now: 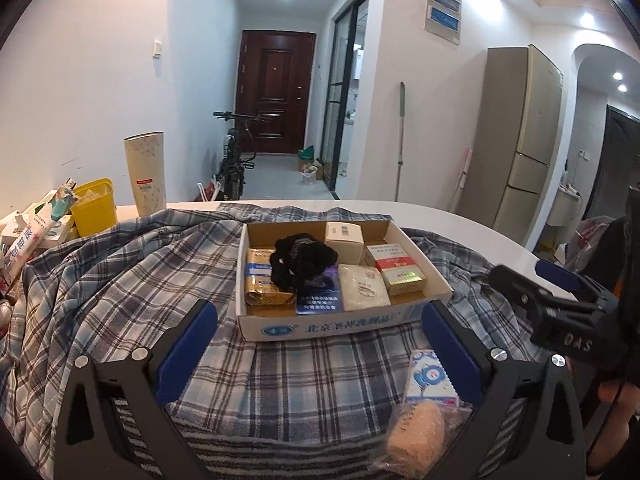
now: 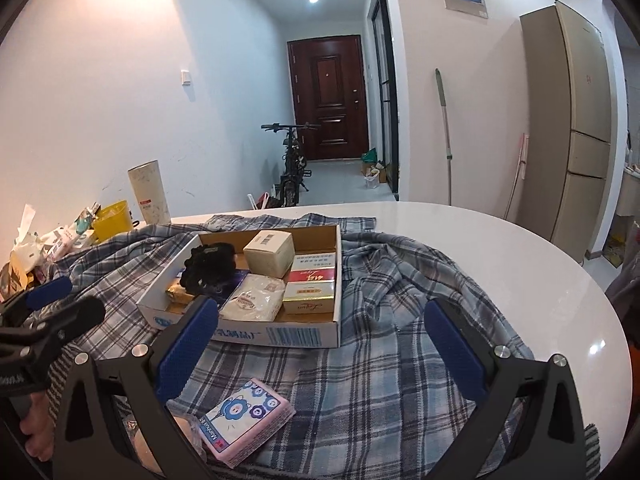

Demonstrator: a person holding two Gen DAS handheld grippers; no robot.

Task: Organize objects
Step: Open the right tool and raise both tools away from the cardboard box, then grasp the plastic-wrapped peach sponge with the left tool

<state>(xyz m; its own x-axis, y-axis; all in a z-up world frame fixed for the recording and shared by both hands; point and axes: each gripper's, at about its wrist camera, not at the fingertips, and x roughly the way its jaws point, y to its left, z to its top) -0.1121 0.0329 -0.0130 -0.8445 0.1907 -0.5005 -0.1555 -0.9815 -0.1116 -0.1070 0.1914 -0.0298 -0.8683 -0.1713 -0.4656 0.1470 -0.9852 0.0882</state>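
Observation:
A shallow cardboard box (image 1: 320, 326) (image 2: 280, 334) sits on the plaid cloth. It holds a black scrunchie (image 1: 300, 258), a cream carton (image 1: 344, 240), red-and-white and gold packs (image 1: 396, 270), a white pack (image 1: 364, 288), a blue pack (image 1: 320, 300) and a tan pack (image 1: 262, 284). My left gripper (image 1: 320, 352) stands open just in front of the box, nothing between its pads. A pink tissue pack (image 1: 430, 376) (image 2: 248, 416) and a wrapped bun (image 1: 416, 436) lie by its right finger. My right gripper (image 2: 320, 348) is open too, over bare cloth right of the tissue pack.
The plaid cloth (image 2: 380, 380) covers a round white table (image 2: 500, 264). At the far left stand a tall cream tumbler (image 1: 146, 172), a yellow tub (image 1: 94, 206) and several tissue packs (image 1: 28, 236). Each gripper shows at the edge of the other's view.

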